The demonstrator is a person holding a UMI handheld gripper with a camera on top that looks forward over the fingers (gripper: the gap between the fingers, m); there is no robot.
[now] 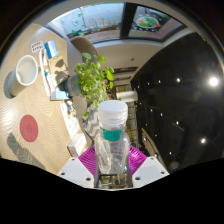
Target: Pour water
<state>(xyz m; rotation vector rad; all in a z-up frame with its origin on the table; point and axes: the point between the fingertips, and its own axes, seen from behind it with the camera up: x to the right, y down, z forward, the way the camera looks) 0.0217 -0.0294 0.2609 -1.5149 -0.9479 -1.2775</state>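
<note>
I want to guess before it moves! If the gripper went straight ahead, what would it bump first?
Probably nothing new: the clear bottle already sits between the gripper fingers. Beyond it, the leafy plant looks next, though depth is unclear.

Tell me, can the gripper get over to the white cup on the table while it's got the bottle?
Probably yes. The gripper is shut on the bottle, and the white cup stands beyond it, off to one side on the table. Nothing seems to block the way; the plant stands apart from it.
</note>
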